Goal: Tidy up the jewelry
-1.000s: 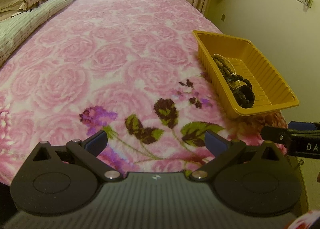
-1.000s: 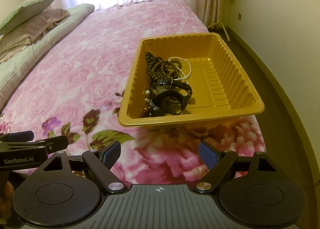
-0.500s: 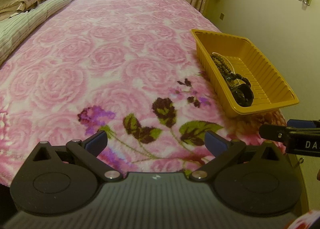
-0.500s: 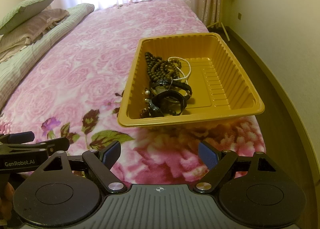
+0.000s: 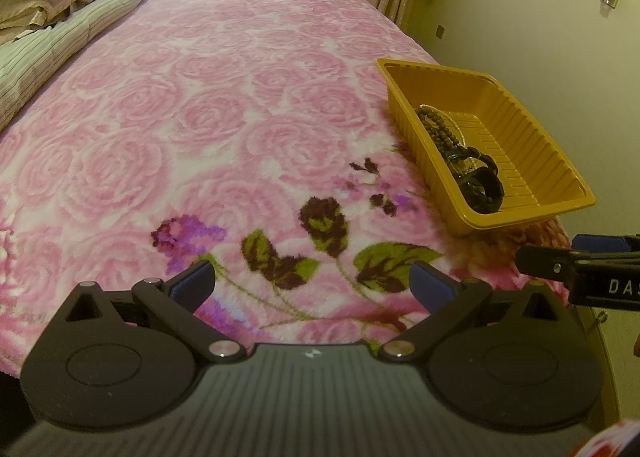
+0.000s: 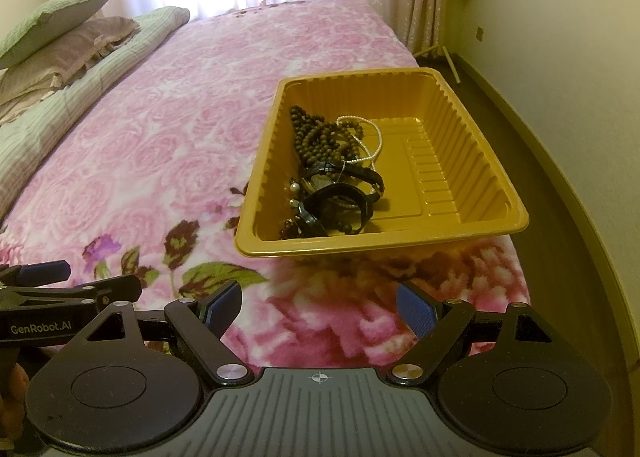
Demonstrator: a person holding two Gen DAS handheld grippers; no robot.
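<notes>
A yellow plastic tray [image 6: 460,137] sits on the pink rose blanket near the bed's right edge; it also shows in the left wrist view [image 5: 532,125]. In it lie a brown bead necklace [image 6: 320,133], a white pearl strand [image 6: 370,133] and black watches or bracelets [image 6: 340,197], tangled together at its left side. My right gripper [image 6: 319,307] is open and empty, low over the blanket just in front of the tray. My left gripper [image 5: 312,283] is open and empty, over the blanket left of the tray.
The pink blanket [image 5: 200,117] covers the bed. Green and mauve pillows and a folded green quilt [image 6: 60,57] lie at the far left. The bed's right edge drops to a dark floor [image 6: 560,161] by the wall. Curtains hang at the back.
The left wrist view has shifted slightly, so the tray sits a little further left and up in it. The right gripper has barely moved. Both grippers stay open.
</notes>
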